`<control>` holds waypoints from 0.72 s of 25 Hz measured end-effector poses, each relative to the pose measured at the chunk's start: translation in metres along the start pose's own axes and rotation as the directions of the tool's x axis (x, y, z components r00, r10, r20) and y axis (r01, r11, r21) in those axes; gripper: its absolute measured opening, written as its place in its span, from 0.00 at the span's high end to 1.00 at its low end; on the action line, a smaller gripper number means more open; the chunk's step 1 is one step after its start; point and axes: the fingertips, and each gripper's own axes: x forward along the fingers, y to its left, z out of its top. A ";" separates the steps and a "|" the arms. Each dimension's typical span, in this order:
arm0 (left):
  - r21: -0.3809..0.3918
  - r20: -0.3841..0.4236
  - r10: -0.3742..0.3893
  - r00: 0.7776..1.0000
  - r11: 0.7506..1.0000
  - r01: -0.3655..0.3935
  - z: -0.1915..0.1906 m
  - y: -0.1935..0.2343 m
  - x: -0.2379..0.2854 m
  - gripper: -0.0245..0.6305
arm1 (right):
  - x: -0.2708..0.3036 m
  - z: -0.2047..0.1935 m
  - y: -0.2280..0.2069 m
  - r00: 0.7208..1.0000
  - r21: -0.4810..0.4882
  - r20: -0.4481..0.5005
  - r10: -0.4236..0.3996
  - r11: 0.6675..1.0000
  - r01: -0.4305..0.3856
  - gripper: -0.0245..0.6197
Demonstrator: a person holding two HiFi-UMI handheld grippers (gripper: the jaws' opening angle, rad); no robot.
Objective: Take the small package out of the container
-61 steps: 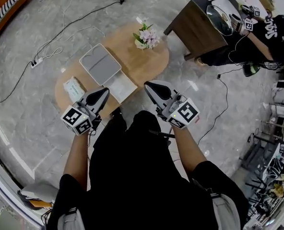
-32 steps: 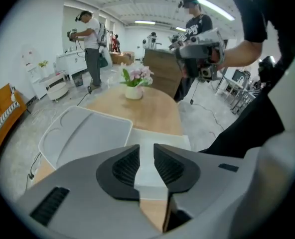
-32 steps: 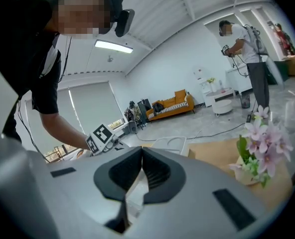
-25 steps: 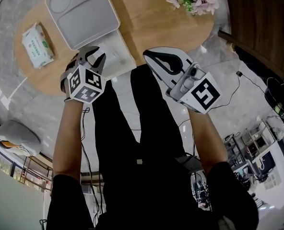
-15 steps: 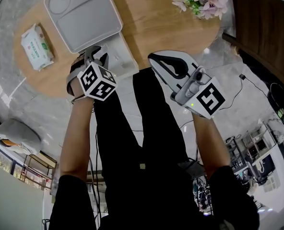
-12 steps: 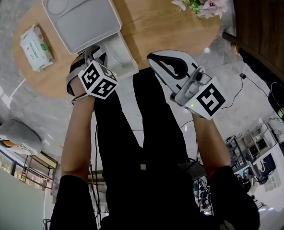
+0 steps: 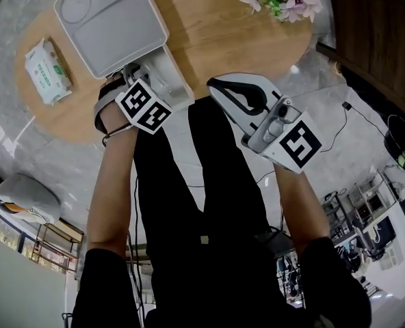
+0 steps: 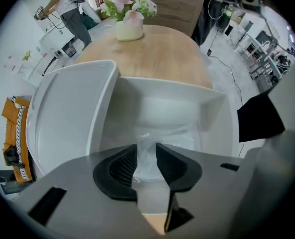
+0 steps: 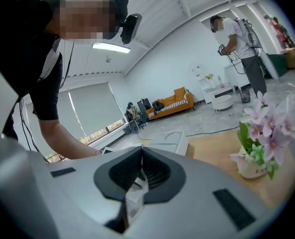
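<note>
Spread wide, the jaws of the left gripper (image 8: 146, 152) point straight down into the open white container (image 8: 207, 102), and they have just been opening further. The small package (image 8: 162, 133), a clear crinkled plastic pouch, lies on the container's floor. It shows through the gap between the two dark pads, but it sits beyond the tips and neither pad presses on it. Nothing is gripped yet.

The right gripper (image 9: 141, 152) has its jaws closed tip to tip on nothing. It is held roughly level, off the near edge of the table (image 8: 157, 54), well apart from the container, and appears to have no part in this step.

The container's lid (image 8: 68, 108) lies flipped open to the left, touching the container's left wall, so access from above is free. A vase of flowers (image 8: 130, 14) stands at the far end of the table, clear of the work.

The step in hand looks like the approach for the pick: the gripper is lined up over the pouch and opened for it. The next move calls for lowering a little more until the pads straddle the plastic, then closing on it. The film is thin and slack, so the pads probably need to catch a raised fold rather than the flat part. A grip taken too high may close on air or slide off.
</note>
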 end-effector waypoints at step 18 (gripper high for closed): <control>-0.094 0.101 -0.082 0.991 0.991 0.092 0.000 -0.011 -0.005 0.94 | -0.007 -0.007 0.013 1.000 0.003 0.002 -0.007 1.000 0.007 0.94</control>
